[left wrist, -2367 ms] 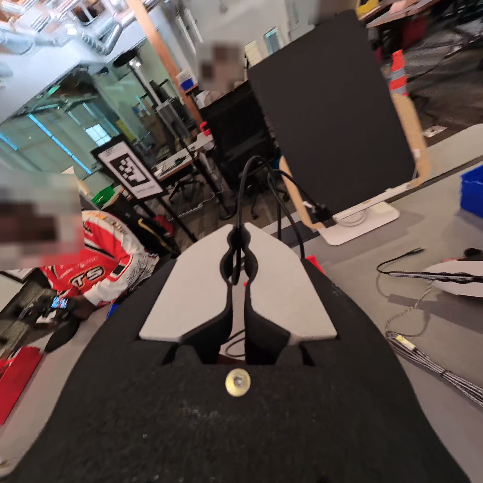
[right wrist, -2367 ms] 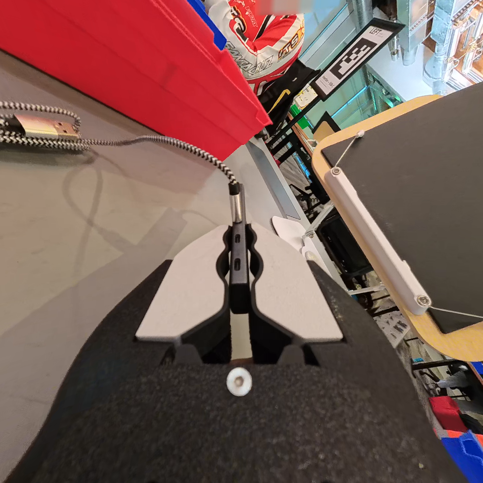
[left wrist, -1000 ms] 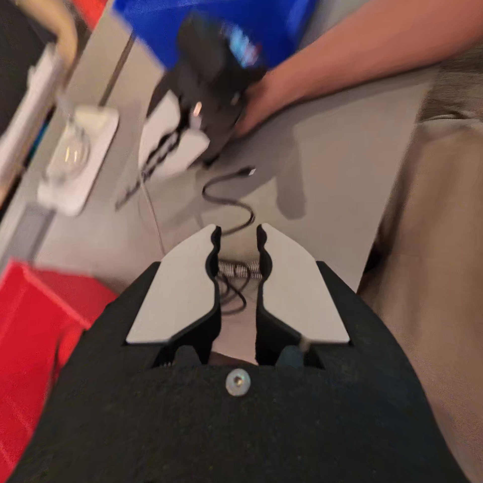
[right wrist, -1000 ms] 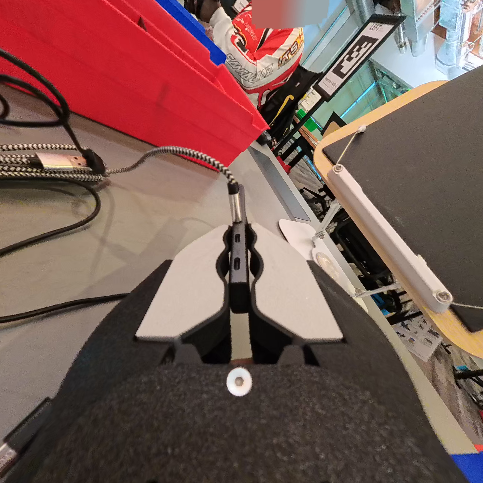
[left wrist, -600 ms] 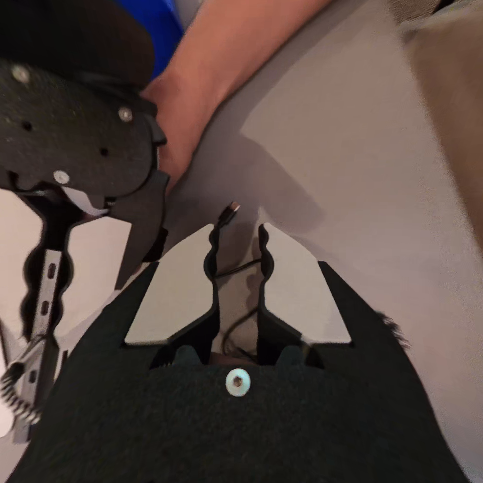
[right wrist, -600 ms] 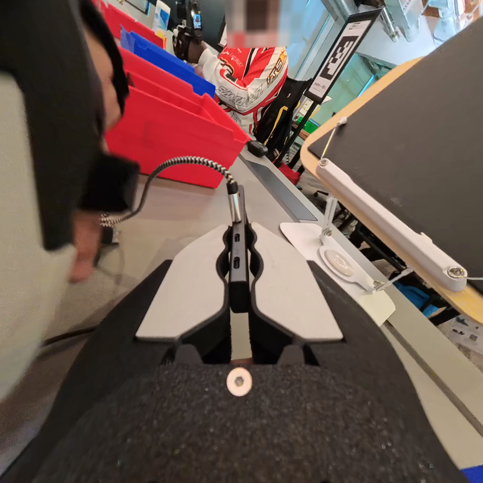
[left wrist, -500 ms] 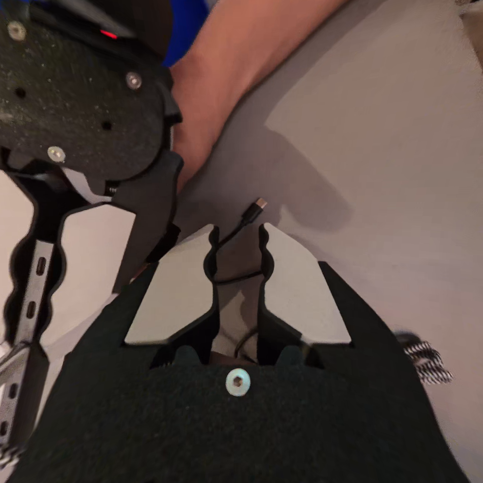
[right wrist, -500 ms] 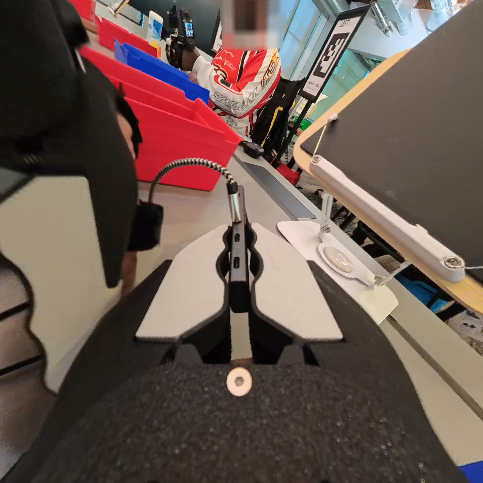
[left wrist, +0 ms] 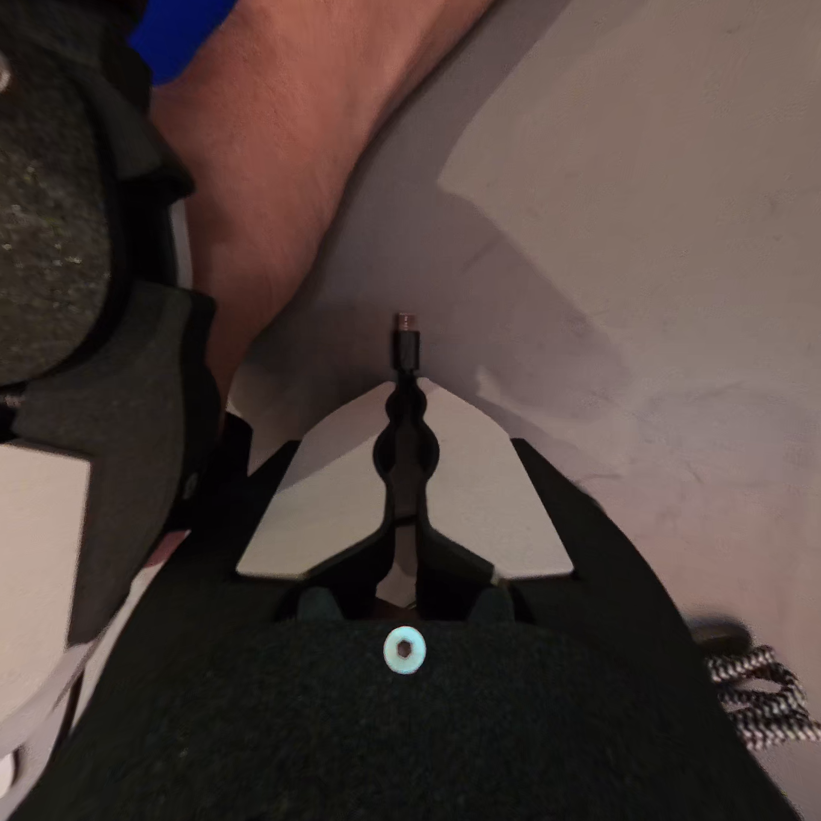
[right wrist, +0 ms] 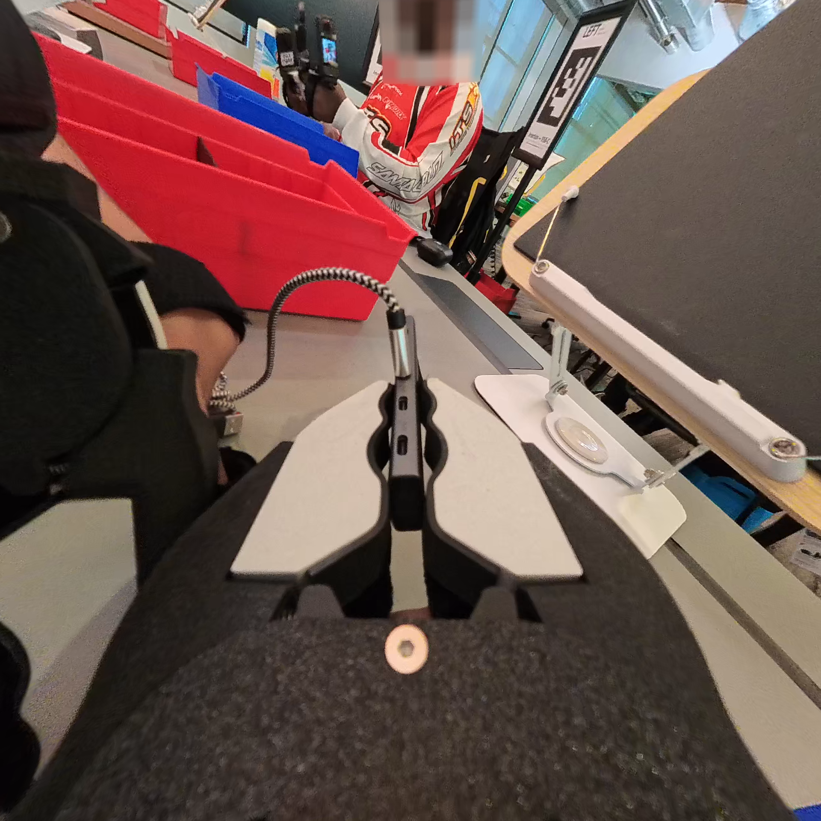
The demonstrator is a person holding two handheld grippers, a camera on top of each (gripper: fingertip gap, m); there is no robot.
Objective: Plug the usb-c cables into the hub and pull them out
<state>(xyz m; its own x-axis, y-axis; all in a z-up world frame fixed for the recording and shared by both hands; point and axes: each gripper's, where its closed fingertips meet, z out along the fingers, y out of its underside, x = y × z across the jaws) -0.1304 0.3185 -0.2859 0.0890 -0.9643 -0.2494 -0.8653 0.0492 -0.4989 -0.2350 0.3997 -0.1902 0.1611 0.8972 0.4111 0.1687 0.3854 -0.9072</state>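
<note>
The slim dark-grey metal usb-c hub (right wrist: 405,448) stands on edge at the centre of the right wrist view, clamped between the closed fingers of the right tool (right wrist: 406,426), with a black-and-white braided cable (right wrist: 311,284) already plugged in at its far end. At the centre of the left wrist view, the left tool (left wrist: 406,400) is pinched shut on the thin black usb-c cable (left wrist: 405,348), its metal tip jutting beyond the fingertips over the grey desk (left wrist: 644,222). This looks like the pickup before plugging: next the tip must be lifted and lined up with a free port. A forearm (left wrist: 284,146) crowds the upper left; the desk to the right lies open.
</note>
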